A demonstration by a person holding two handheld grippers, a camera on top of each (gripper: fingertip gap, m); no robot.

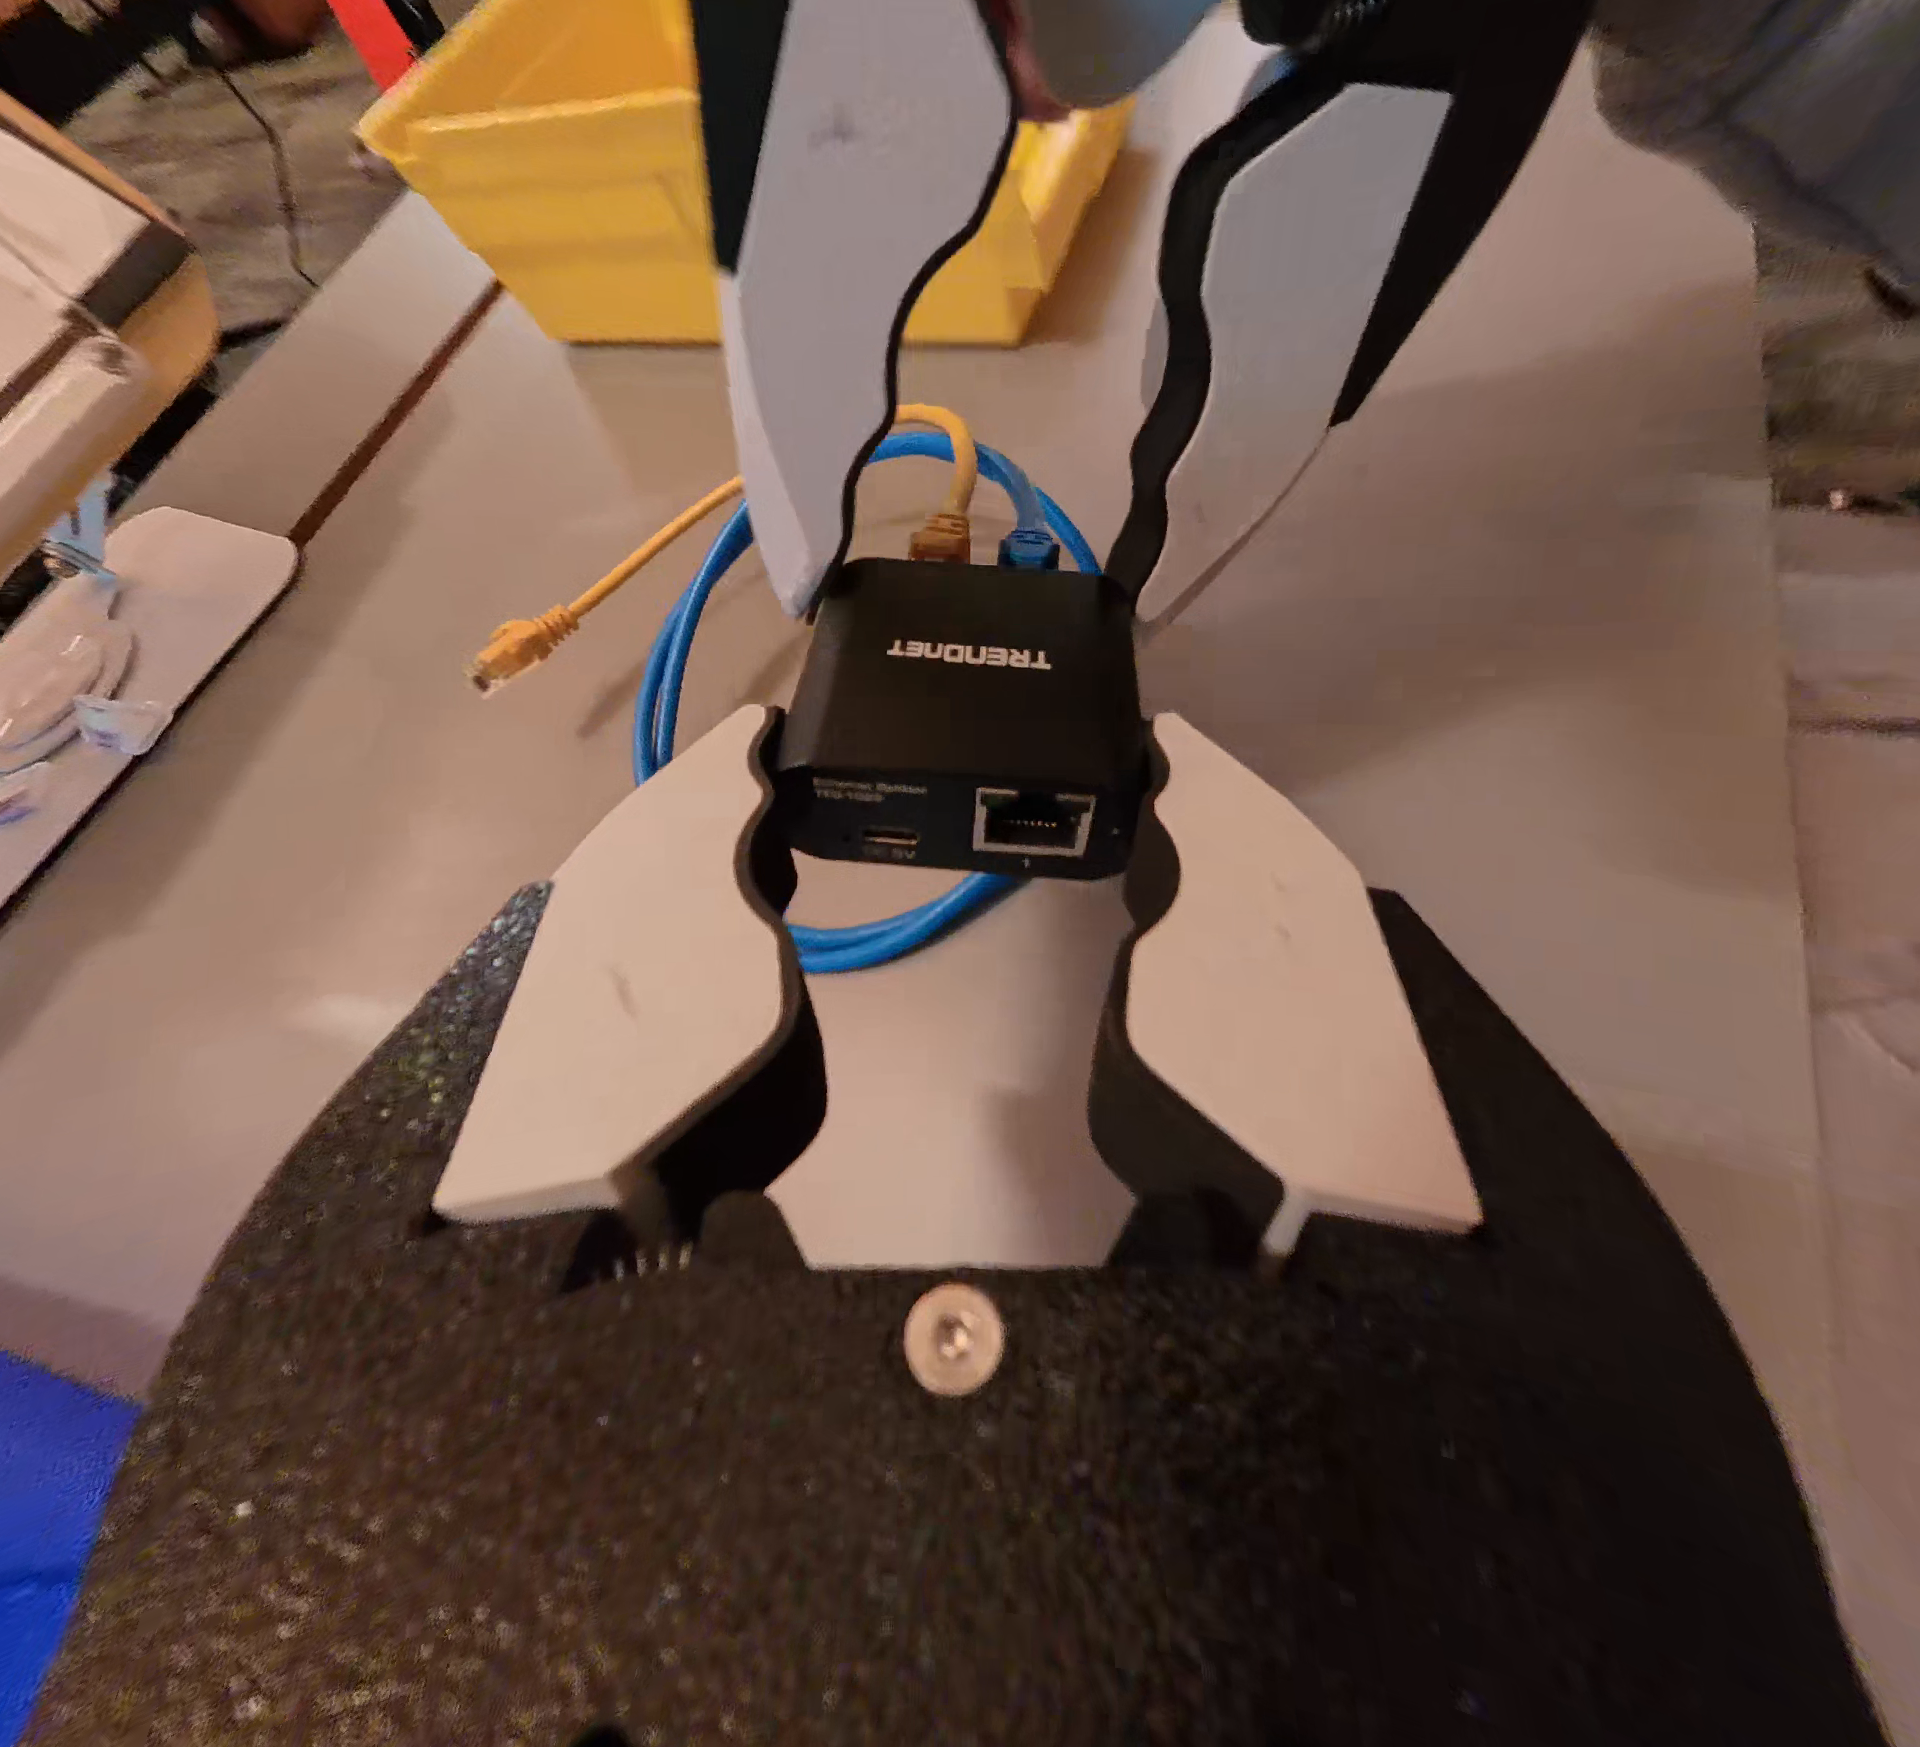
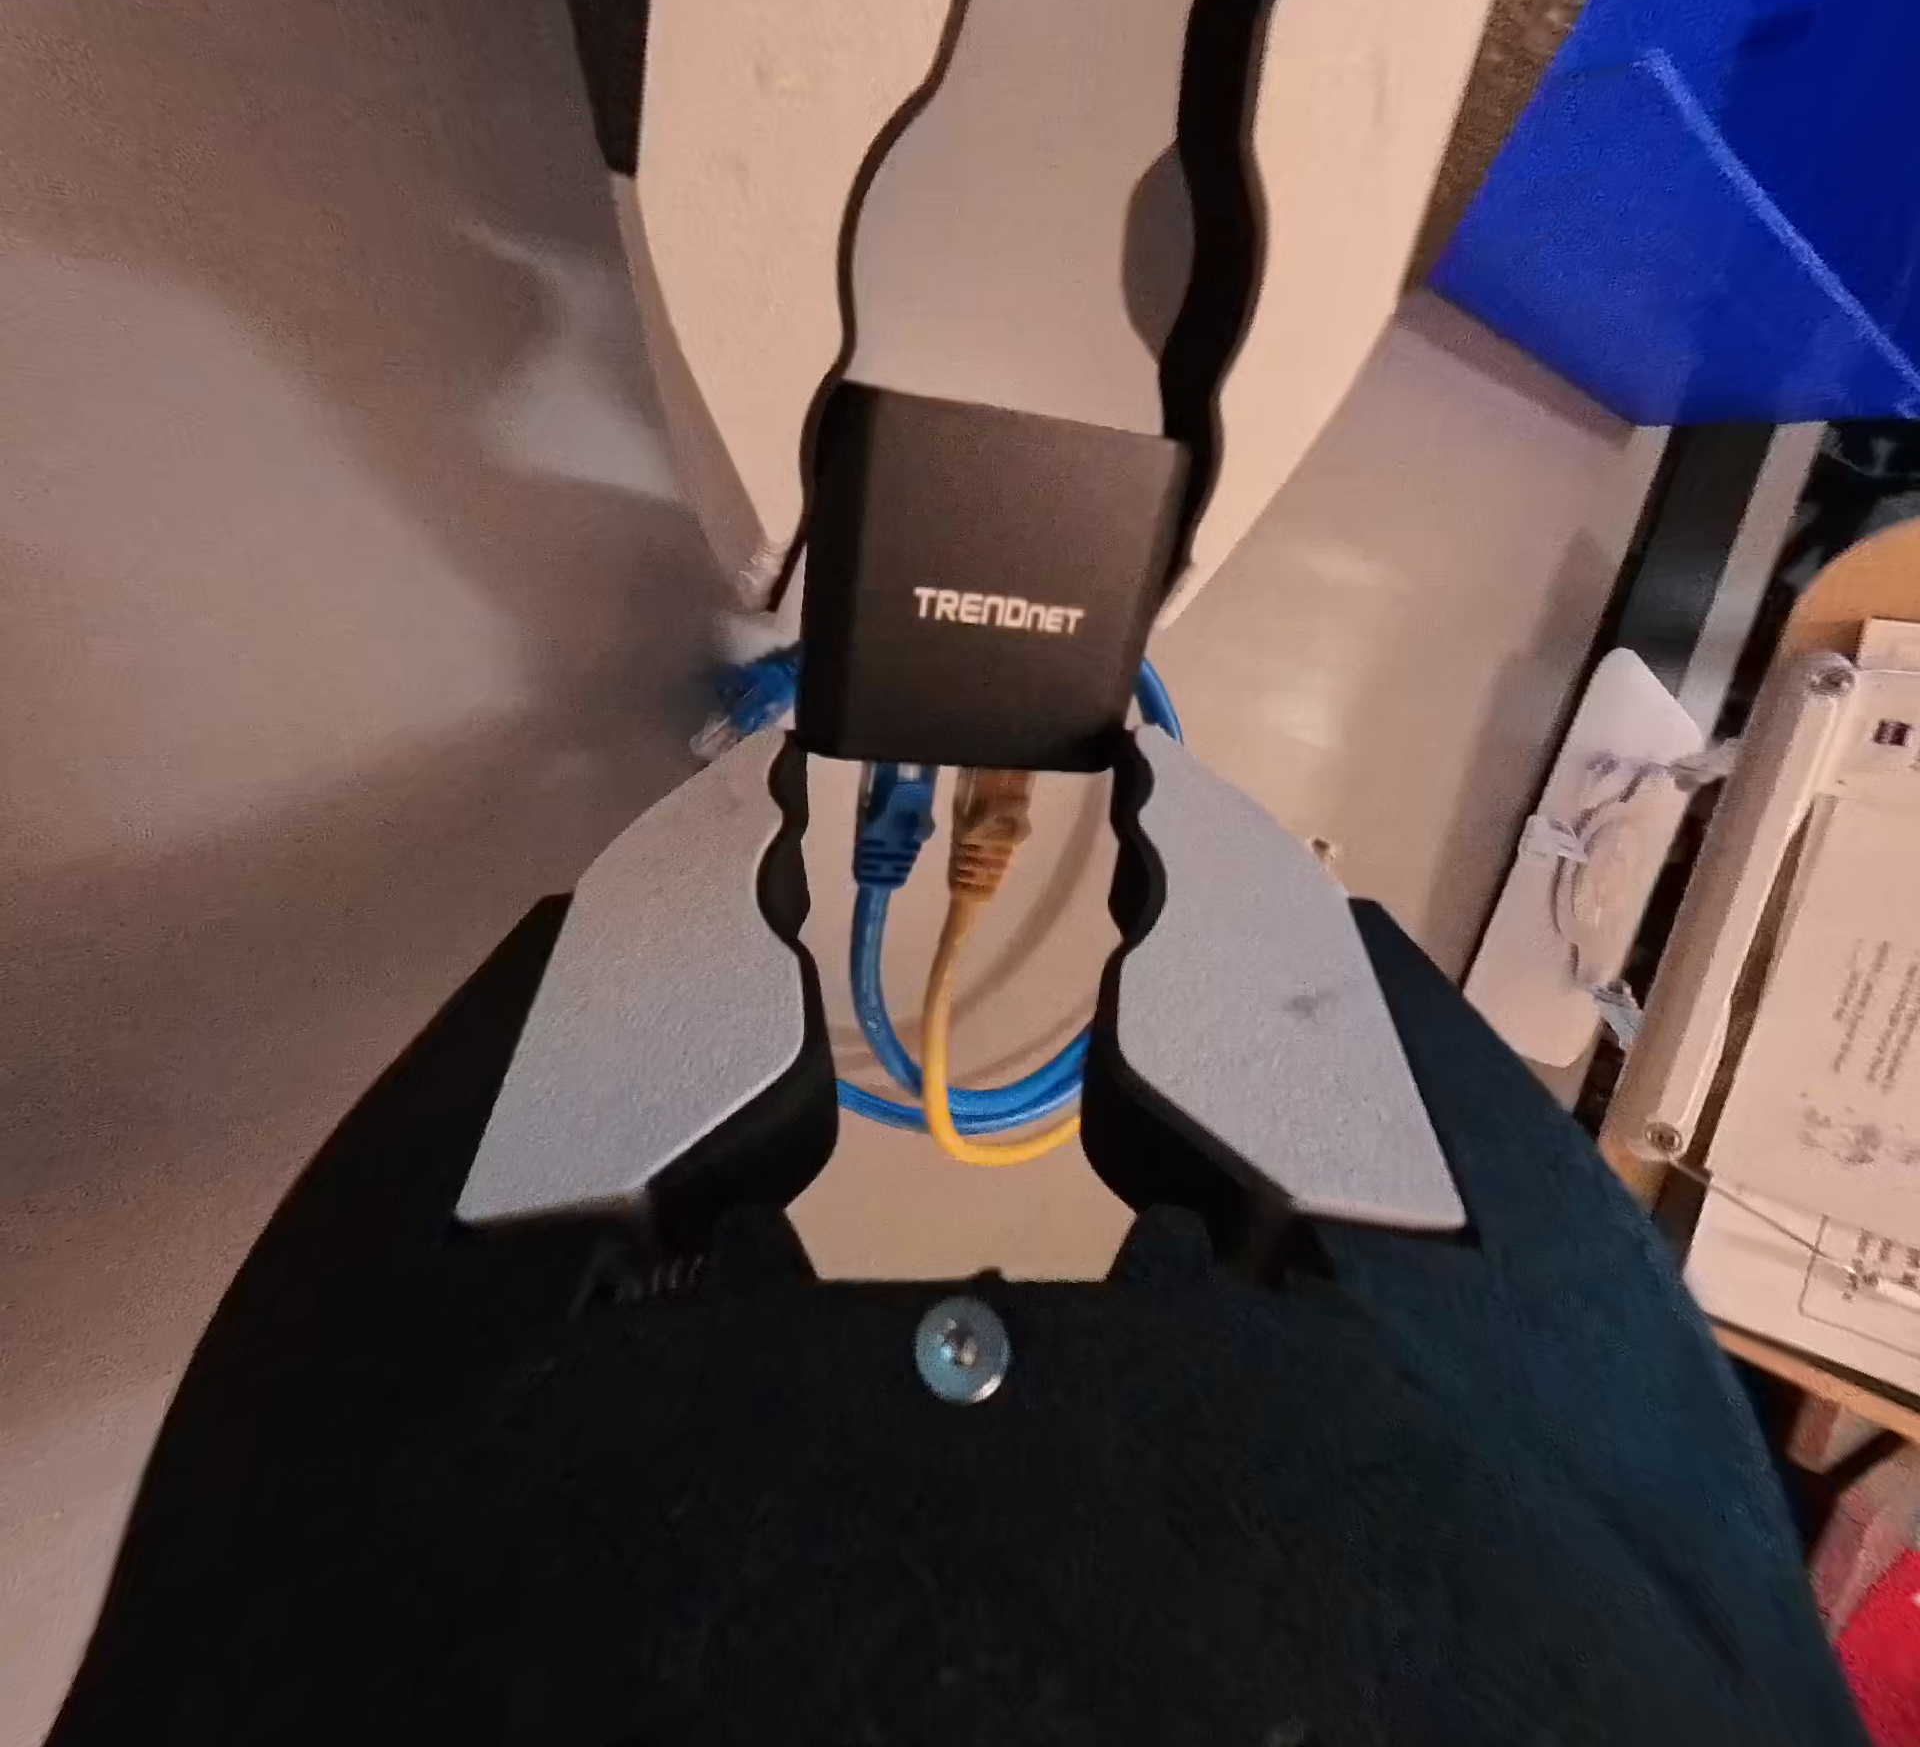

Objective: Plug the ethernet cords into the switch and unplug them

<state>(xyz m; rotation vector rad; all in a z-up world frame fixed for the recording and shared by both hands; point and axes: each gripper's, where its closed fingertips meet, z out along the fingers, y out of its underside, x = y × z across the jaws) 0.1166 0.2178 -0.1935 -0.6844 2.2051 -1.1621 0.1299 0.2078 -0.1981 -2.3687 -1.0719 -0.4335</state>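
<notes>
A small black switch (image 1: 966,689) lies on the grey table, also in the right wrist view (image 2: 987,575). A yellow plug (image 1: 940,539) and a blue plug (image 1: 1029,549) sit in its far ports; the right wrist view shows them close, blue (image 2: 888,824) and yellow (image 2: 987,835). The yellow cord's free end (image 1: 520,648) and the blue cord's free end (image 2: 748,700) lie loose. My left gripper (image 1: 961,741) is shut on the switch's sides at the single-port end. My right gripper (image 2: 961,747) pinches the corners at the plug end, straddling both plugs.
A yellow bin (image 1: 582,170) stands behind the switch on the table (image 1: 364,866). A blue bin (image 2: 1714,139) stands near the left gripper's side. Bagged white parts (image 1: 156,617) lie at the table's edge. A wooden shelf with papers (image 2: 1818,970) is beside it. Only a small space, under 4 cm, lies between the two pairs of fingers.
</notes>
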